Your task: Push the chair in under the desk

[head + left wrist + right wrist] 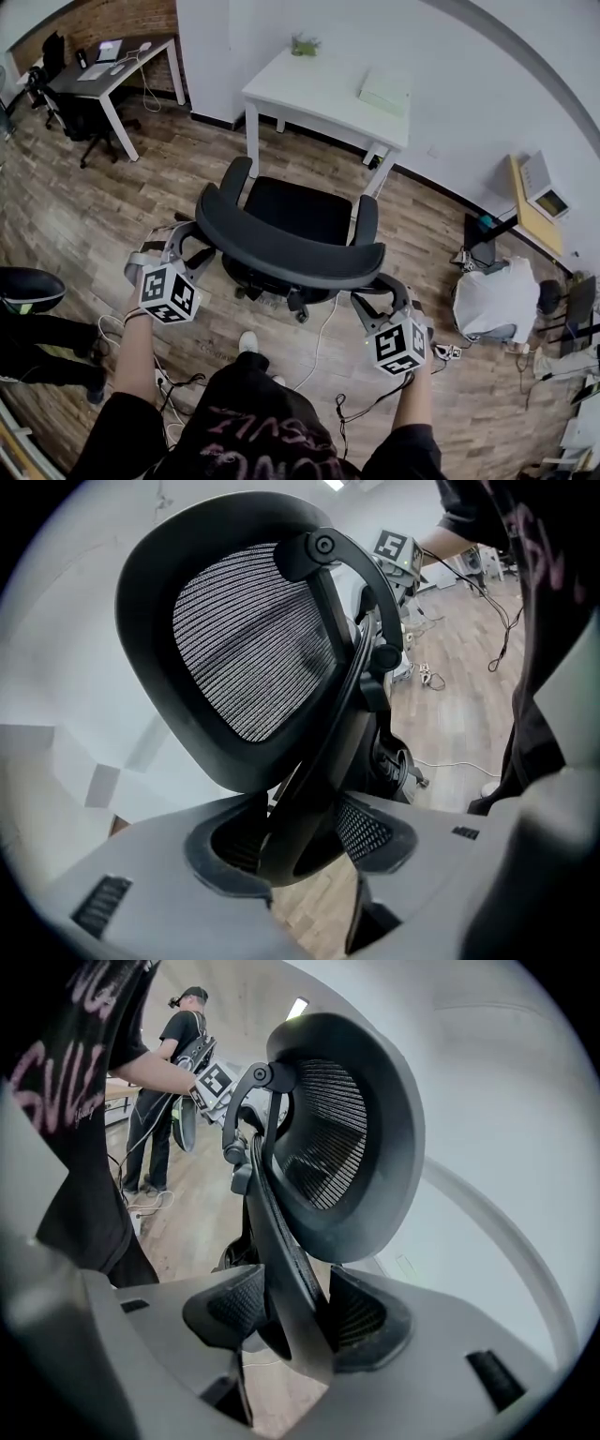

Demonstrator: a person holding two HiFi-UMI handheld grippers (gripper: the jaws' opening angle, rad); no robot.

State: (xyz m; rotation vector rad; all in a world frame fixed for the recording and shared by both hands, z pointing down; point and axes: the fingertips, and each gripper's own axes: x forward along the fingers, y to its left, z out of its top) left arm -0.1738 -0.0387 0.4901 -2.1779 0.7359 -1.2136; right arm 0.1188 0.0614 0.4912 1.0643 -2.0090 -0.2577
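Chair [295,211] base mostly hidden from above, desk [309,89] ahead

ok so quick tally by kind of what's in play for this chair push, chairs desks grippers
black office chair: 1
white desk ahead of it: 1
grippers: 2, left gripper and right gripper, each clamped on the chair's back frame
total: 4
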